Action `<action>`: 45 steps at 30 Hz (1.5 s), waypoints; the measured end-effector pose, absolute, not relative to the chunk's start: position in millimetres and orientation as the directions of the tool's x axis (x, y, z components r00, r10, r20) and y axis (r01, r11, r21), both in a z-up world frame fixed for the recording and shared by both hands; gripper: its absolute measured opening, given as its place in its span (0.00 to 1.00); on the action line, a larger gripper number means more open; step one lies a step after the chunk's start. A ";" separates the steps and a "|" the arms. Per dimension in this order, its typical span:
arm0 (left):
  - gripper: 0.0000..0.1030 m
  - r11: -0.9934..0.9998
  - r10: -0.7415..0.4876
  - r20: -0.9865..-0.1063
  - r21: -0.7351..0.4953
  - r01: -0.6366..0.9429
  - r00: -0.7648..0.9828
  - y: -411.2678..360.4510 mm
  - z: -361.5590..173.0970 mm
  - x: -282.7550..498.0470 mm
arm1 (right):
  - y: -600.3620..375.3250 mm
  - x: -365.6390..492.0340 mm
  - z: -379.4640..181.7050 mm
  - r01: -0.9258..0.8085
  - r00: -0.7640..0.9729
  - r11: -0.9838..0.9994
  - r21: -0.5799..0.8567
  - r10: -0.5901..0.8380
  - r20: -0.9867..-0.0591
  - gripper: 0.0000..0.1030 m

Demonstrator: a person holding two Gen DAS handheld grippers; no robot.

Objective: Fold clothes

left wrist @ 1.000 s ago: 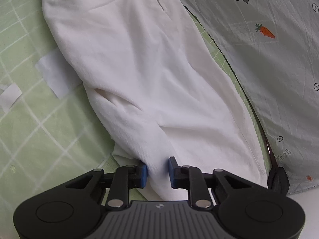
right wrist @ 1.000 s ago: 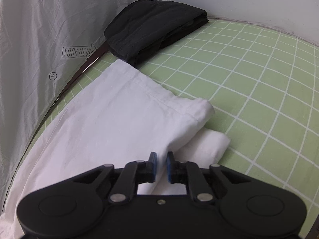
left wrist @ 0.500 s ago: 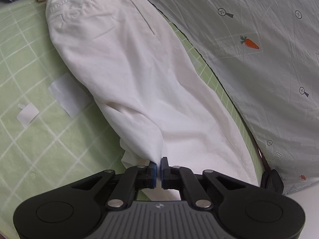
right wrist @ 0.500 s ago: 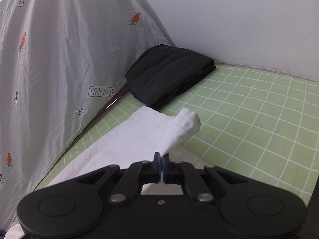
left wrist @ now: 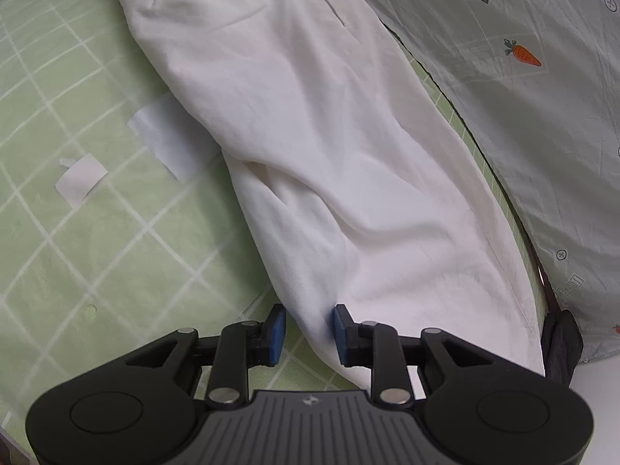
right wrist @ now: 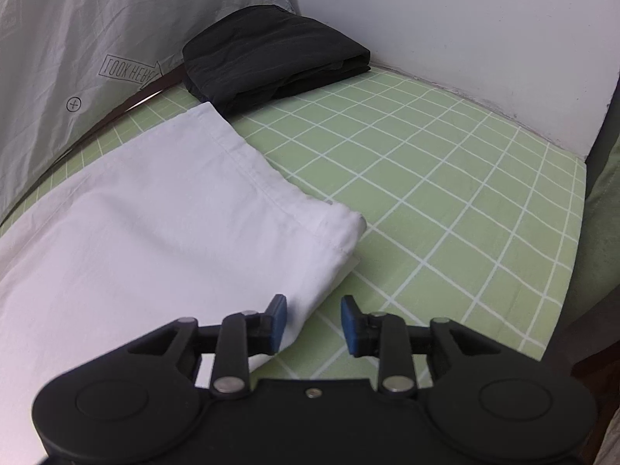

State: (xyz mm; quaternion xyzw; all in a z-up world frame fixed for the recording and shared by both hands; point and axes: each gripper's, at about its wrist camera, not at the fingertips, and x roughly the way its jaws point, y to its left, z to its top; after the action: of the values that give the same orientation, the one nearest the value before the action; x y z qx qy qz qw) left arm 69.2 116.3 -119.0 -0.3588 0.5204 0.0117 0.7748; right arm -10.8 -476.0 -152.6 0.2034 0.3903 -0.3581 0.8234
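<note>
Two grippers are seen over white trousers (left wrist: 310,135) laid flat on the green checked sheet (left wrist: 97,252). Left gripper (left wrist: 309,329) jaws are opening around a fabric fold; right gripper (right wrist: 313,325) jaws are opening, straddling the trousers' edge.

White trousers laid flat on the checked bed sheet, with the tongs opening over their edge.

The right tongs (right wrist: 313,327) were seen with jaws opening; the blue left pad lay against the edge of the white trousers (right wrist: 155,209), the right pad stood apart over the green checked sheet (right wrist: 445,178), and nothing was pinched. The hemmed leg end was spread flat. A folded black garment (right wrist: 271,54) was placed just beyond it, by the white wall (right wrist: 465,19). A grey printed cloth (right wrist: 77,38) was hung along the left.
</note>
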 end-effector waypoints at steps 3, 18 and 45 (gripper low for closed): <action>0.47 0.764 -0.331 -0.821 -0.522 -0.378 0.465 117.6 -115.1 62.8 | -464.3 -10.3 -148.2 0.739 0.401 0.673 -0.025 -0.471 -0.786 0.58; 0.90 0.828 -0.156 -0.850 -0.391 -0.402 0.503 190.0 -97.9 43.5 | -329.2 21.8 -130.1 0.444 0.505 0.882 -0.158 -0.392 -0.769 0.97; 0.91 0.810 -0.256 -0.777 -0.497 -0.311 0.576 335.6 -119.6 168.3 | -191.0 80.1 -160.0 0.650 0.500 0.760 -0.005 -0.433 -0.750 1.00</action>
State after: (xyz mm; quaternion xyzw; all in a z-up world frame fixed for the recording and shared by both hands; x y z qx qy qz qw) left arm 168.3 335.6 -119.6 -0.3076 0.4603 0.0166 0.8326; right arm 80.1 -191.0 -160.0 0.1402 0.3869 -0.3166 0.8546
